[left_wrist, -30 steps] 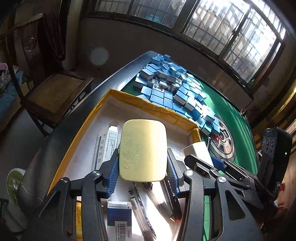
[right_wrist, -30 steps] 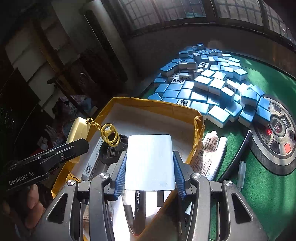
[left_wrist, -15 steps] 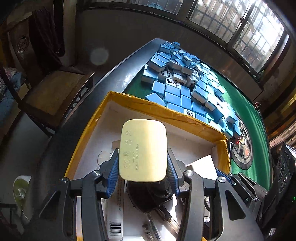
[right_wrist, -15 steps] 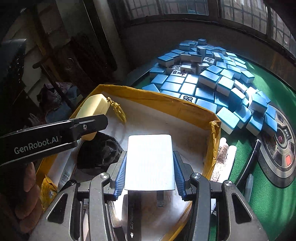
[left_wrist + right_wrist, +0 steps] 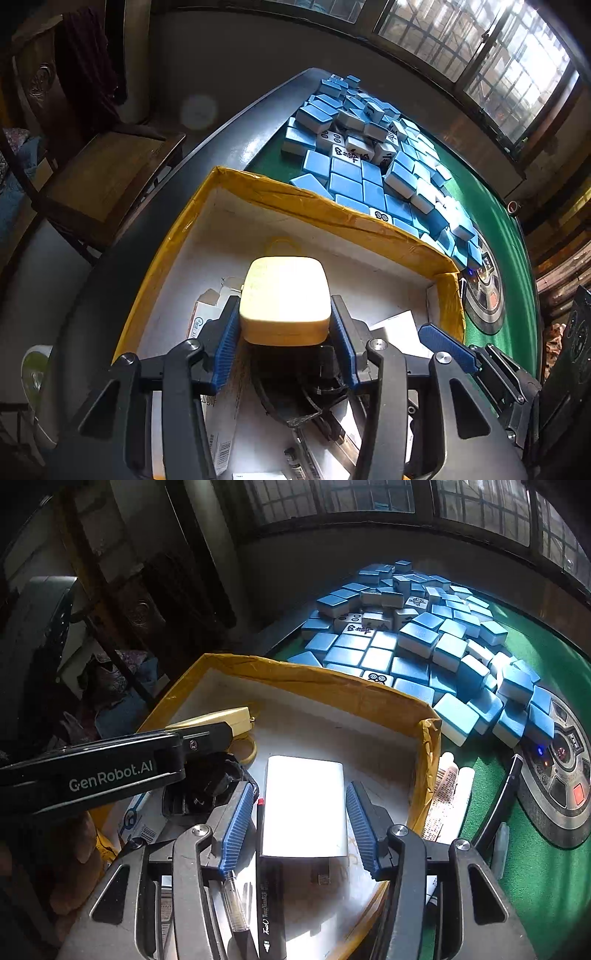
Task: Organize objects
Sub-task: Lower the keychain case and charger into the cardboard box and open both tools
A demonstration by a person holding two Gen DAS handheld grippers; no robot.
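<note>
- So I'm mid-drop on two things at once, both going into the yellow-rimmed cardboard box [image 5: 177, 236] on the counter [image 5: 524, 878].
- My left gripper [image 5: 284, 328] is clamped on a cream-yellow case [image 5: 284, 295], held over the middle of the box above a black object I can't identify [image 5: 303, 384].
- My right gripper [image 5: 301, 819] has its jaws opening right now. The white charger block [image 5: 303, 805] sits between them with a gap on both sides, so I'd say it's let go and lying in the box, prongs toward me.
- Next, I reckon: lift the right gripper straight off without nudging the charger or the marker pen [image 5: 269, 908] beside it, then find a bare patch of box floor for the case and release.
- View differences: only the right wrist view shows the gold ring [image 5: 245, 751] dangling under the case, plus the small tubes [image 5: 452, 786] outside the box's right wall. The left wrist view shows the case's broad face. Mahjong tiles [image 5: 369, 155] are piled beyond the box in both.
</note>
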